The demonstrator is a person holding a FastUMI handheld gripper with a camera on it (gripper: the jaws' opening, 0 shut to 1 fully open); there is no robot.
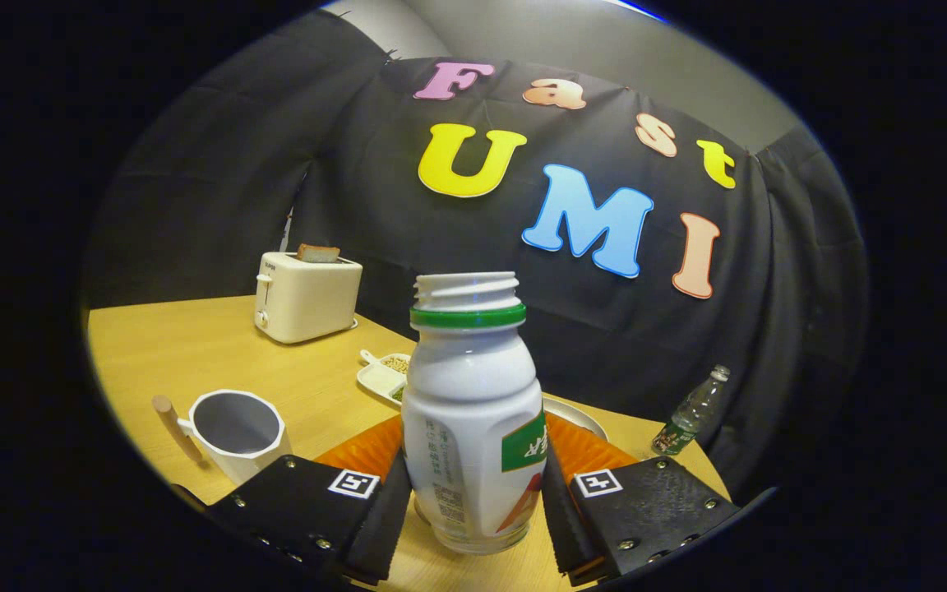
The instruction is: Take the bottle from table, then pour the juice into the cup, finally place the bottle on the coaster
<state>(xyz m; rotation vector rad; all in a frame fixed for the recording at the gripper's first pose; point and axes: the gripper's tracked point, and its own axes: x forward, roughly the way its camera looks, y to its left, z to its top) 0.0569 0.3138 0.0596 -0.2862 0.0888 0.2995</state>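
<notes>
Now the gripper (473, 501) is closing around the bottle (473, 411), with a finger lying along each flank of its lower body. Both pads look pressed against the plastic, so I am reading this as a firm hold, though the exact contact line is hard to make out behind the bottle's curve. The bottle is standing upright between the fingers, its cap off and its threaded neck open above the green ring, and its base appears to be sitting on or just above the table (194, 345); I cannot tell which.

To do this step well, the grip is best kept low and square on the body, so the bottle is not twisting as it lifts. A straight rise comes first, then a slow carry toward the cup (237, 432), which is waiting just beyond the left finger, with its wooden handle pointing away to the left. Because the mouth is open, any early tilt risks spilling, so the bottle should be staying vertical until its lip is over the cup. The orange coaster (580, 450) is lying directly behind the bottle, near both fingers, ready for the final set-down.

As for pose, the gripper is pointing level across the table, fingers horizontal and symmetrical about the bottle. Further off, a toaster (307, 296), a small dish (383, 375) and a clear bottle (691, 411) are sitting well apart from the work.
</notes>
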